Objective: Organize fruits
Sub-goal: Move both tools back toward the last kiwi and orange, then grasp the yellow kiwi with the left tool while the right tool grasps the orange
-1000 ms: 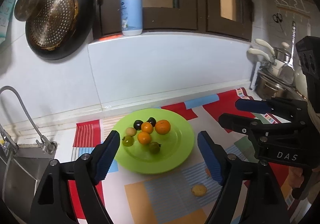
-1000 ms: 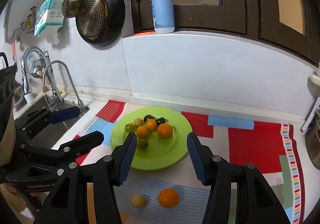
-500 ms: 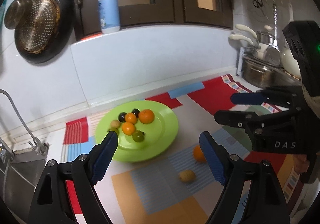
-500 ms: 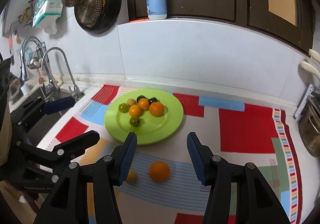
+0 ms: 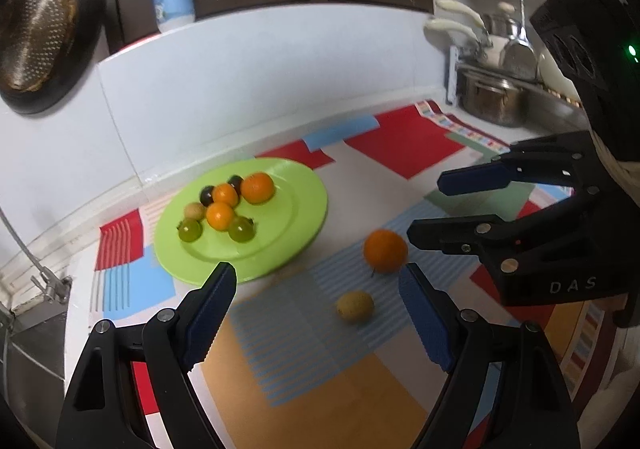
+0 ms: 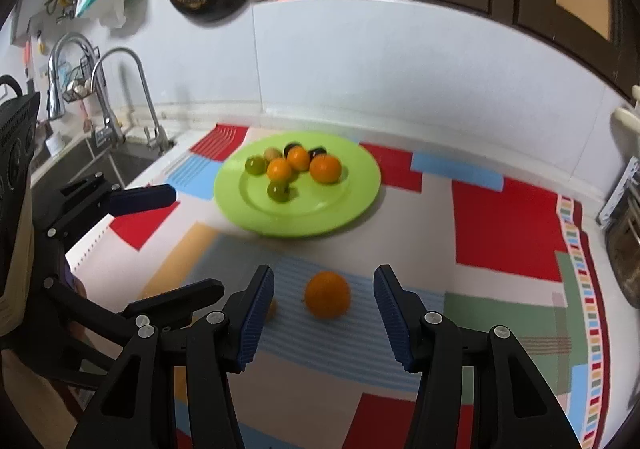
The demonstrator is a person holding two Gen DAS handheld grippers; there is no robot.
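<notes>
Item: loose orange (image 6: pixel 327 294) on patchwork mat (image 6: pixel 504 221), at 5 o'clock from green plate (image 6: pixel 356 189). Firm, round, light, probably roll-prone; grip across widest girth. Right gripper (image 6: pixel 324 323) spread, empty, straddling it. Left gripper (image 5: pixel 316 323) spread, empty, near yellowish fruit (image 5: pixel 355 306), possibly a longan.

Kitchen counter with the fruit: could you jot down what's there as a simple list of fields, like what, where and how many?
Surface: patchwork mat on a counter
Plate: green plate, upright on the mat
Fruit on plate: eight small pieces, clustered on its far half
Fruit off plate: orange and small yellowish fruit, both on the mat
Left gripper: open, empty, yellowish fruit lined up between its fingers
Right gripper: open, empty, orange lined up between its fingers
Sink: faucet at the left
</notes>
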